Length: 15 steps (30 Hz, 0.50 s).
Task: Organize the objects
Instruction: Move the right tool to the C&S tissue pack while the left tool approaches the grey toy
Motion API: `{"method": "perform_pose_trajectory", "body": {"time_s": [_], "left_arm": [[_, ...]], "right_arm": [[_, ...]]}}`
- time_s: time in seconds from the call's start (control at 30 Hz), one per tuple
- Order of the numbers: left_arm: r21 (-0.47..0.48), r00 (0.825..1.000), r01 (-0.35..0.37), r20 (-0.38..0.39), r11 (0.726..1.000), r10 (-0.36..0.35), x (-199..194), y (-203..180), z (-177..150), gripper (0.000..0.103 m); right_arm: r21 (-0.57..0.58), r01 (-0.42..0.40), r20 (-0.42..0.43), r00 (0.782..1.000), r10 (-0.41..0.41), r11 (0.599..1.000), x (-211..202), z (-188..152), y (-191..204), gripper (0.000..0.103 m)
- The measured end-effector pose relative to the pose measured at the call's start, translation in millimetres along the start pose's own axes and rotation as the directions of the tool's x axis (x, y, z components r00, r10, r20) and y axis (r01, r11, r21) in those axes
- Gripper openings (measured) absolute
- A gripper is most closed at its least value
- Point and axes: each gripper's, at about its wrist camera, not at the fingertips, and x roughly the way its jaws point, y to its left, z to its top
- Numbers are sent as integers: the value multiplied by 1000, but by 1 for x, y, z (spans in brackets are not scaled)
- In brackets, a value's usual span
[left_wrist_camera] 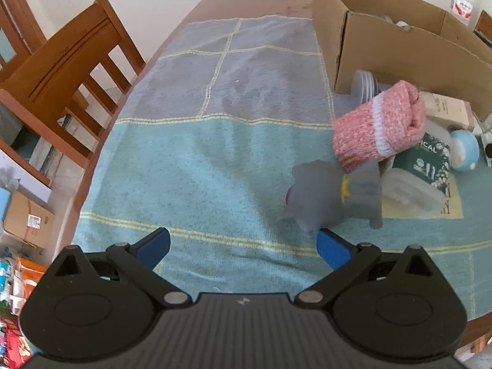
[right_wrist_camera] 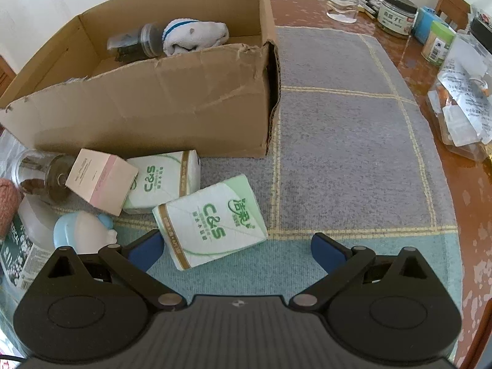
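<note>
Cardboard box (right_wrist_camera: pixel 147 104), partly filled, stands at the back of the cloth, with loose items heaped at its base. If the grey toy elephant (left_wrist_camera: pixel 335 196) were clipped off-centre, the pink sock roll (left_wrist_camera: pixel 378 126) leaning above it could be toppled. Left gripper (left_wrist_camera: pixel 243 246): jaws spread wide, empty, right fingertip (left_wrist_camera: pixel 330 247) just beside the elephant. Right gripper (right_wrist_camera: pixel 235 249): jaws likewise spread, empty, with the nearest tissue pack (right_wrist_camera: pixel 212 218) lying partly between the fingers.

Ahead and left of the right tongs (right_wrist_camera: pixel 236 250), a tissue pack (right_wrist_camera: pixel 212 220) lies on the table (right_wrist_camera: pixel 479 215); a second pack (right_wrist_camera: pixel 164 181) sits behind it, before the cardboard box (right_wrist_camera: pixel 153 104). Inside the box lie a rolled sock (right_wrist_camera: pixel 196 37) and what seems a jar (right_wrist_camera: pixel 135 43).
</note>
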Motion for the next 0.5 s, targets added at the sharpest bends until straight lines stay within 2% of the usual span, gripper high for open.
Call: {"method": "perform_pose_trajectory", "body": {"time_s": [0.33,0.5], "left_arm": [[62,990,142,-12,988,-142,-2,-27,-14,101],[72,985,168,35,983,-171,-2,-40,-8,101]], "right_arm": [[-139,6,19,1000,-3,990,1,-11,3,103],[-175,-3,22,1000,7,985,0,-14,3,103]]}}
